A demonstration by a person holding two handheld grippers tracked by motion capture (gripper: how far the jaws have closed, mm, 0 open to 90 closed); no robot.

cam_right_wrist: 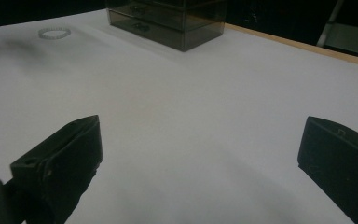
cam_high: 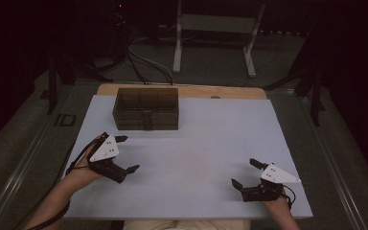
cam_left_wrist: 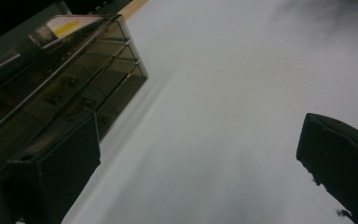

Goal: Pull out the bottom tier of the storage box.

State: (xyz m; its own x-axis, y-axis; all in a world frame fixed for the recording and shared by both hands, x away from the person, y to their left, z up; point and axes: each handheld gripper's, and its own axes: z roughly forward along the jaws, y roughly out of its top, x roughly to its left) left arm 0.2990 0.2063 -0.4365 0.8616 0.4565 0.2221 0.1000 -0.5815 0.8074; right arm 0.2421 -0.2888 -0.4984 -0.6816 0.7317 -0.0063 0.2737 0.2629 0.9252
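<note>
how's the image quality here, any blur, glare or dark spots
High view: dim, the surroundings nearly black, while the white table and smoked drawer box read clearly. Left gripper view: soft and streaked, likely motion blur, with a pale glare patch on the box top. Right gripper view: sharper, the small bead ring visible, soft shadows on the table.

A yellow-and-white label (cam_left_wrist: 67,25) sits on top of the drawer box (cam_left_wrist: 60,88), too blurred to read. No other writing can be read.
</note>
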